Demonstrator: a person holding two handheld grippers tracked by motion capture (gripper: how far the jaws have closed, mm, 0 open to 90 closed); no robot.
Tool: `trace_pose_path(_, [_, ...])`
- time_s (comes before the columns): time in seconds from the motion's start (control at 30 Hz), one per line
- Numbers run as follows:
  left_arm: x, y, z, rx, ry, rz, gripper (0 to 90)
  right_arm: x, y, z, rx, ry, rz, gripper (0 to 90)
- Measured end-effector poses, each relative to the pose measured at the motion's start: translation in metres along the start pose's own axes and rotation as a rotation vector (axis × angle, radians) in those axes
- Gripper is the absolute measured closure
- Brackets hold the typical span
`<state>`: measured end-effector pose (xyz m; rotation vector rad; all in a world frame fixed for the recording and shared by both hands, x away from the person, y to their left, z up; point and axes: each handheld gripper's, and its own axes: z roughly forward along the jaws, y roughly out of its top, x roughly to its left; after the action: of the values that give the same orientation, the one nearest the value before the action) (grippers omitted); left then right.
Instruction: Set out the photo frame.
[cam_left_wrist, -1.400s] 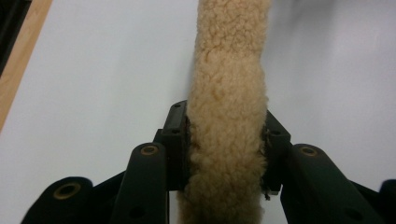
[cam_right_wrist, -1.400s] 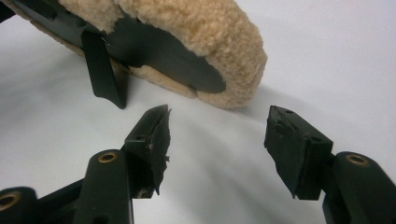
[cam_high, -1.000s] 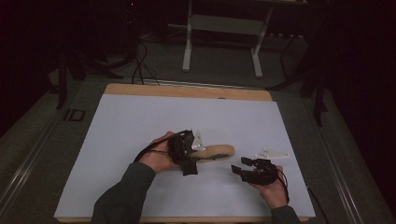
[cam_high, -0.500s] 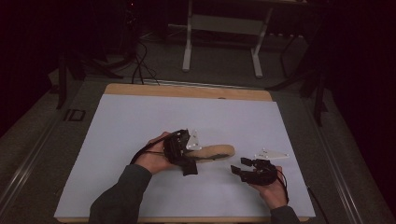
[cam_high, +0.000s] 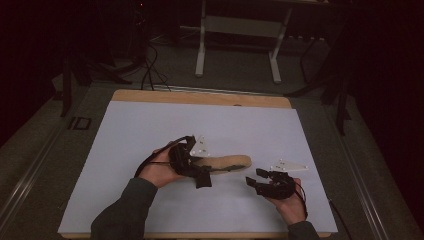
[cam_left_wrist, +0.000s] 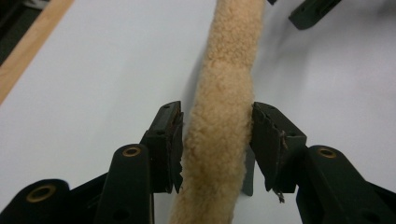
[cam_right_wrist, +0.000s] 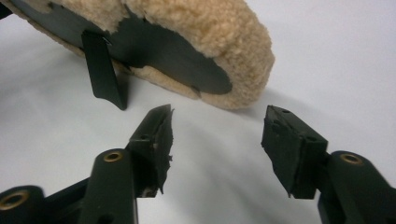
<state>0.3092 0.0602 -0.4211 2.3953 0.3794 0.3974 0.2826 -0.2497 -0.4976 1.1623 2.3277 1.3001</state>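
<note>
A tan fleece pad lies on the white table, a little toward 5 o'clock of its middle. The left gripper sits at the pad's 9 o'clock end. In the left gripper view the pad runs between the two jaws; they have just been closing, and now the right jaw touches the fleece and the left one stands just beside it, so whether they pinch it I cannot tell. The right gripper rests at 5 o'clock of the pad's far end, apart from it. Its jaws have been closing too but stand released, nothing between them; ahead, at 12 o'clock, the right gripper view shows the pad's dark underside and a black strap.
</note>
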Motion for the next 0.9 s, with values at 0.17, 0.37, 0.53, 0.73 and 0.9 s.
trace_pose_path(0.17, [0.004, -0.004, -0.008, -0.025, 0.002, -0.032, 56.2, 0.005, 0.002, 0.0, -0.014, -0.005, 0.003, 52.6])
trace_pose_path(0.37, [0.01, -0.011, -0.018, -0.058, 0.011, -0.068, 58.6, 0.009, 0.004, 0.002, -0.034, -0.018, 0.009, 59.1])
trace_pose_path(0.53, [0.013, -0.018, -0.024, -0.058, 0.047, -0.082, 65.3, 0.012, 0.004, 0.002, -0.039, -0.02, 0.01, 72.9])
trace_pose_path(0.73, [0.018, -0.03, -0.029, -0.064, 0.072, -0.106, 71.0, 0.015, 0.006, 0.005, -0.036, -0.029, 0.004, 82.9])
trace_pose_path(0.9, [0.023, -0.044, -0.034, -0.076, 0.107, -0.125, 81.7, 0.018, 0.01, 0.008, -0.036, -0.042, 0.003, 89.9])
